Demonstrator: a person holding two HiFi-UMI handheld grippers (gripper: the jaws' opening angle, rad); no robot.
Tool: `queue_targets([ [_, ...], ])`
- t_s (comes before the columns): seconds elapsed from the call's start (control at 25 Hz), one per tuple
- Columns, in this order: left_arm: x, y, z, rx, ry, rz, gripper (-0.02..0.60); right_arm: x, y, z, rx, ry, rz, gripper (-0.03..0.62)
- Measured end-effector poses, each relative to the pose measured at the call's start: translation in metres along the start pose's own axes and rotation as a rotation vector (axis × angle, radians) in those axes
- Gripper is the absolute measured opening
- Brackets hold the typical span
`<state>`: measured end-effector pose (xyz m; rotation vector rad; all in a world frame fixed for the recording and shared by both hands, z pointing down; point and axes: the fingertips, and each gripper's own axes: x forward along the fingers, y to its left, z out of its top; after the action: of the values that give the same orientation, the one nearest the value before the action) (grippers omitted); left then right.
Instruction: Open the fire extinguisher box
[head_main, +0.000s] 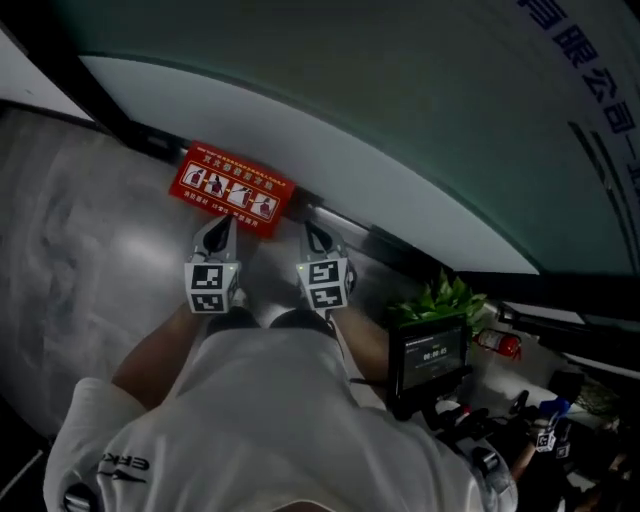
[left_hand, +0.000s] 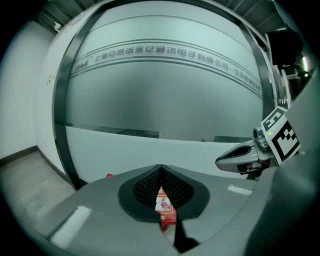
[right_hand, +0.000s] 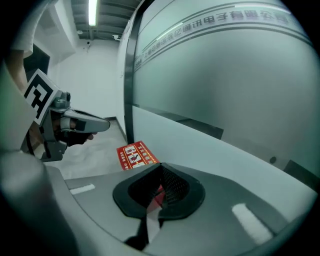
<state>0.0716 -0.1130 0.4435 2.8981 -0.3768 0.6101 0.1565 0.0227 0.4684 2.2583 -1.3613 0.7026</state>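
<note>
The fire extinguisher box (head_main: 232, 189) is a flat red case with white pictograms, and it stands on the grey floor against the frosted glass wall. My left gripper (head_main: 217, 228) points at its right part from just in front, jaws shut and empty. My right gripper (head_main: 315, 235) hovers to the right of the box, also shut with nothing held. In the left gripper view the box (left_hand: 166, 207) shows through the gap behind the closed tips (left_hand: 160, 169), and the right gripper (left_hand: 222, 162) is beside it. The right gripper view shows the box (right_hand: 136, 155) ahead and to the left of its closed tips (right_hand: 161, 167).
A frosted glass wall (head_main: 350, 190) with a dark frame post (right_hand: 129, 75) runs behind the box. To the right stand a green plant (head_main: 440, 300), a small screen (head_main: 430, 355) and a red extinguisher (head_main: 500, 343). The person's white shirt fills the lower head view.
</note>
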Motion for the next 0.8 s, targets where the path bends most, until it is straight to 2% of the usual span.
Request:
queue_targets([
  [0.2, -0.001, -0.001, -0.011, -0.072, 0.018, 0.226, 0.003, 0.024, -0.012, -0.003, -0.190, -0.005, 0.186, 0.015],
  [0.32, -0.004, -0.004, -0.015, -0.092, 0.025, 0.327, 0.002, 0.038, -0.015, -0.011, -0.303, 0.001, 0.279, 0.014],
  [0.52, -0.019, -0.010, -0.042, -0.166, 0.060, 0.455, 0.003, 0.047, -0.009, -0.030, -0.474, 0.014, 0.397, 0.015],
  [0.8, -0.029, -0.012, -0.105, -0.232, 0.106, 0.548, 0.002, 0.070, 0.028, -0.074, -0.802, -0.050, 0.525, 0.015],
])
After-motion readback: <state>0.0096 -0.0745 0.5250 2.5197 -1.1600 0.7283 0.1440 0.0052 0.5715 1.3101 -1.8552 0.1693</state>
